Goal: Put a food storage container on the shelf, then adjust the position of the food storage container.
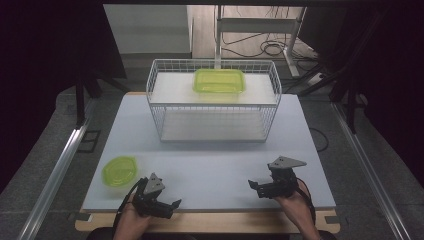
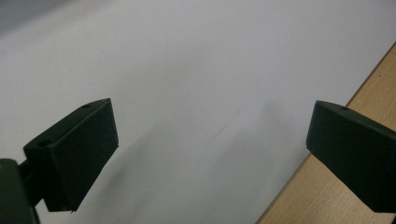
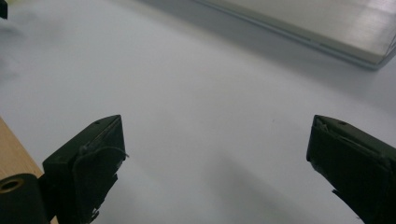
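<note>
Resting near the white table's (image 1: pixel 210 165) front edge, the left gripper (image 1: pixel 172 205) and right gripper (image 1: pixel 254 186) gape wide, holding nothing; a green lid (image 1: pixel 119 171) lies just beside the left one.

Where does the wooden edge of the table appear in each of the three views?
High view: the wooden edge runs along the bottom, just below the grey mat.
Left gripper view: it fills the lower right corner.
Right gripper view: it is a small wedge at the lower left.
Shared landmark: the straight line where the grey mat meets the wood.
</note>
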### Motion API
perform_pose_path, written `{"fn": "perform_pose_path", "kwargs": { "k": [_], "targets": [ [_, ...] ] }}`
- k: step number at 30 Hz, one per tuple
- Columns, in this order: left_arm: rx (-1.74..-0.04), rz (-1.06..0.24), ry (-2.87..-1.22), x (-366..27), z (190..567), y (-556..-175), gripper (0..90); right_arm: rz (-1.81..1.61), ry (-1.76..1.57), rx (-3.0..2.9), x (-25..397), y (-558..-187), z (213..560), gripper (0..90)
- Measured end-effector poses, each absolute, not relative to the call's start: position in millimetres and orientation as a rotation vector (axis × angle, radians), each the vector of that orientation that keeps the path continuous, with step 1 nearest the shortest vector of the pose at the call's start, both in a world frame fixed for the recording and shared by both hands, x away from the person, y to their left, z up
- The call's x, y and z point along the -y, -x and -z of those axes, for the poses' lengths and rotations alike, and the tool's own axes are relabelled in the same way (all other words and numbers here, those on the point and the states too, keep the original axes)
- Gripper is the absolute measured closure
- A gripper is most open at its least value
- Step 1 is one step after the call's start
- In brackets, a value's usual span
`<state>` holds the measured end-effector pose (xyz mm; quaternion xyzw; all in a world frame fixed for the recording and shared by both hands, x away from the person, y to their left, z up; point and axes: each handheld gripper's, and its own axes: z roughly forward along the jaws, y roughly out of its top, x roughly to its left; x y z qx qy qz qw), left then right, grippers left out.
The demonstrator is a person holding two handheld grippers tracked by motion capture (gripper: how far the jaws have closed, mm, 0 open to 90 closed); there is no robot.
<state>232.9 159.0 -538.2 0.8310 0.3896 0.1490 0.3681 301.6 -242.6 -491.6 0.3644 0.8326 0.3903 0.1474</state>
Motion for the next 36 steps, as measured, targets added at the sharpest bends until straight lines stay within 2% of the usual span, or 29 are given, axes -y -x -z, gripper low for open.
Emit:
{"fn": "perform_pose_path", "kwargs": {
  "k": [15,18,20,21,22,23,27,32,34,36],
  "targets": [
    [-1.046,-0.347,-2.098,-161.1,528.9,-236.1,2.6,-1.073,-1.050,-2.437,242.5,-302.7,505.4,4.6],
    [-1.058,-0.362,-2.091,-163.1,520.5,-238.4,6.5,-1.072,-1.044,-2.440,242.1,-302.9,506.0,4.6],
    [-1.055,-0.372,-2.092,-164.0,517.2,-238.9,13.5,-1.071,-1.045,-2.441,242.1,-303.0,506.0,4.6],
    [-1.050,-0.382,-2.091,-165.7,512.5,-239.4,13.5,-1.071,-1.045,-2.441,242.1,-303.0,506.0,4.6],
    [-1.042,-0.363,-2.078,-169.3,506.4,-241.2,26.9,-1.072,-1.047,-2.440,242.2,-303.0,505.8,4.7],
    [-1.037,-0.336,-2.063,-171.9,503.5,-242.5,35.3,-1.072,-1.048,-2.440,242.2,-303.0,505.8,4.8],
    [-1.042,-0.305,-2.037,-178.5,498.4,-247.1,63.1,-1.073,-1.051,-2.443,241.1,-302.9,506.2,4.9],
    [-1.069,-0.367,-2.056,-191.4,489.0,-255.4,83.5,-1.069,-1.041,-2.447,239.8,-302.5,506.3,4.9],
    [-1.086,-0.376,-2.051,-197.9,486.1,-259.7,89.1,-1.067,-1.041,-2.448,239.9,-302.4,506.3,4.9],
    [-1.107,-0.381,-2.043,-204.8,483.7,-263.7,89.9,-1.062,-1.040,-2.449,240.3,-302.6,506.3,5.1]
  ]
}}
